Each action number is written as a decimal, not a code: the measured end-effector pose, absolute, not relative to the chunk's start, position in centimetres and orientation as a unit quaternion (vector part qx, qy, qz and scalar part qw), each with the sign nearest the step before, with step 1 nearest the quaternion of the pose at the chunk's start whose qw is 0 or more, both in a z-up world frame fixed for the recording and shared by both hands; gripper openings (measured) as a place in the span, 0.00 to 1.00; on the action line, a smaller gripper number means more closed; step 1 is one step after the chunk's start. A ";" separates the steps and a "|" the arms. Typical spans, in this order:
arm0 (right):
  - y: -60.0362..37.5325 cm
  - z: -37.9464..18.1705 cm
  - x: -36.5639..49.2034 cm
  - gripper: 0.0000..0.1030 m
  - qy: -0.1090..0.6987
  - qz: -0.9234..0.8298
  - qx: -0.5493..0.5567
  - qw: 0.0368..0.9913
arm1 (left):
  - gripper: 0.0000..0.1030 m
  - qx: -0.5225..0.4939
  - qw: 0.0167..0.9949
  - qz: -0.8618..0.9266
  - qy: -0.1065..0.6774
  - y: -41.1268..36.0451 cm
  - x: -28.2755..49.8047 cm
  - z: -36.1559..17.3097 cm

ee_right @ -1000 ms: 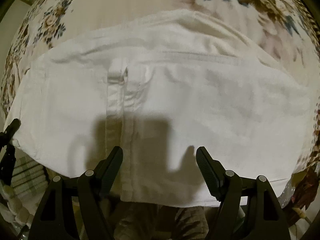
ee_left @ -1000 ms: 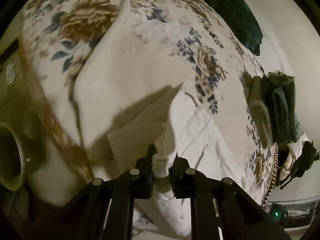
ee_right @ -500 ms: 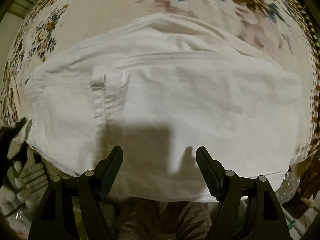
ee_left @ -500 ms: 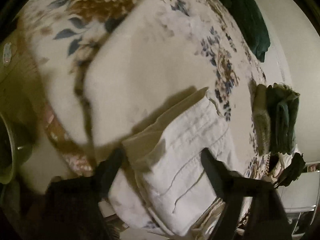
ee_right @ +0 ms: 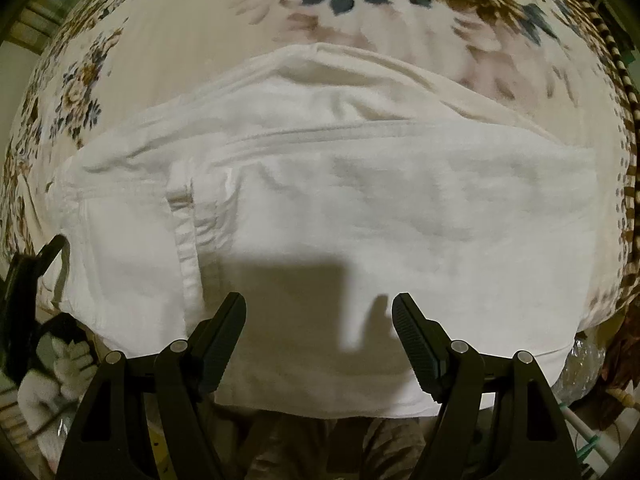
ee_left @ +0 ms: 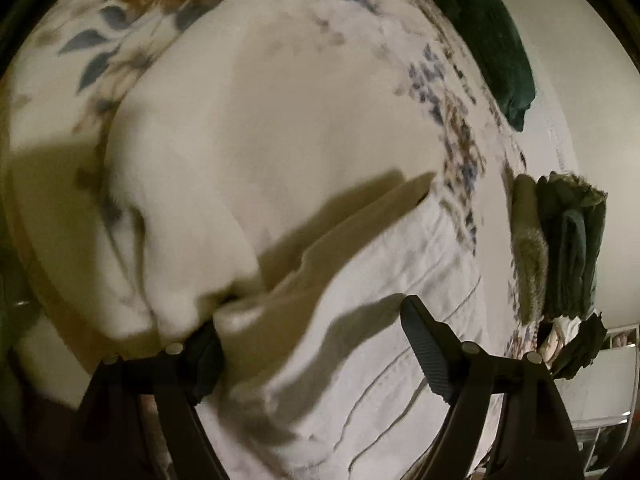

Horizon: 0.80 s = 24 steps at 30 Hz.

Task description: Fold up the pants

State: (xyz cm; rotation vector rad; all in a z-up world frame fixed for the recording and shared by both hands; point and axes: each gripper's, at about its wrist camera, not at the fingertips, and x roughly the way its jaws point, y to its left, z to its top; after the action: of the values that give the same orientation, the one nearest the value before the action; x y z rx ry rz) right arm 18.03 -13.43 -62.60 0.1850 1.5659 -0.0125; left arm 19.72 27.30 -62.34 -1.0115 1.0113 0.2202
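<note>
Floral bed carries white pants folded at its near edge. I see my left gripper, jaws just eased in, spread wide over the pants, gripping nothing; right gripper wide, empty.

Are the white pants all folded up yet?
Nearly. The white pants already lie in a folded, layered bundle on the flowery blanket. The left gripper and right gripper are both open, gripping nothing. Perhaps only smoothing remains.
</note>
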 end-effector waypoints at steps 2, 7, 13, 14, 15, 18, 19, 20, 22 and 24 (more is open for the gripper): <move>-14.1 -62.4 17.7 0.76 0.705 -0.010 0.086 0.704 | 0.37 -0.447 0.760 0.103 0.460 27.1 19.8 -61.4; -16.5 -62.8 16.8 0.76 0.703 -0.031 0.095 0.705 | 0.20 -0.419 0.780 0.090 0.456 25.9 18.1 -59.2; -19.7 -62.9 15.9 0.76 0.704 -0.052 0.117 0.698 | 0.32 -0.435 0.766 0.106 0.461 26.7 18.6 -61.0; -20.1 -62.8 15.8 0.76 0.704 -0.052 0.123 0.698 | 0.21 -0.428 0.769 0.111 0.462 26.6 18.8 -60.9; -20.4 -62.6 15.8 0.76 0.702 -0.051 0.125 0.699 | 0.16 -0.429 0.771 0.110 0.459 26.6 18.8 -60.8; -21.7 -61.6 15.9 0.76 0.692 -0.045 0.123 0.710 | 0.14 -0.403 0.789 0.113 0.449 25.6 18.6 -59.2; -22.2 -61.3 15.8 0.76 0.689 -0.043 0.123 0.713 | 0.14 -0.391 0.797 0.115 0.446 25.1 18.4 -58.6; -22.7 -61.1 15.8 0.76 0.687 -0.041 0.123 0.715 | 0.14 -0.388 0.798 0.115 0.447 24.9 18.2 -58.3; -23.7 -60.6 15.4 0.76 0.688 -0.037 0.125 0.714 | 0.22 -0.417 0.784 0.105 0.448 25.3 17.8 -59.1; -25.2 -59.9 15.2 0.76 0.686 -0.034 0.130 0.715 | 0.33 -0.456 0.760 0.103 0.451 26.1 17.3 -60.8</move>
State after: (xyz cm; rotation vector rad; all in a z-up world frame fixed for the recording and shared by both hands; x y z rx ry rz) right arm 15.21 -25.20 -59.89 0.2882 1.5199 -0.0763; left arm 17.28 26.15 -60.77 -0.9929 0.9828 0.2240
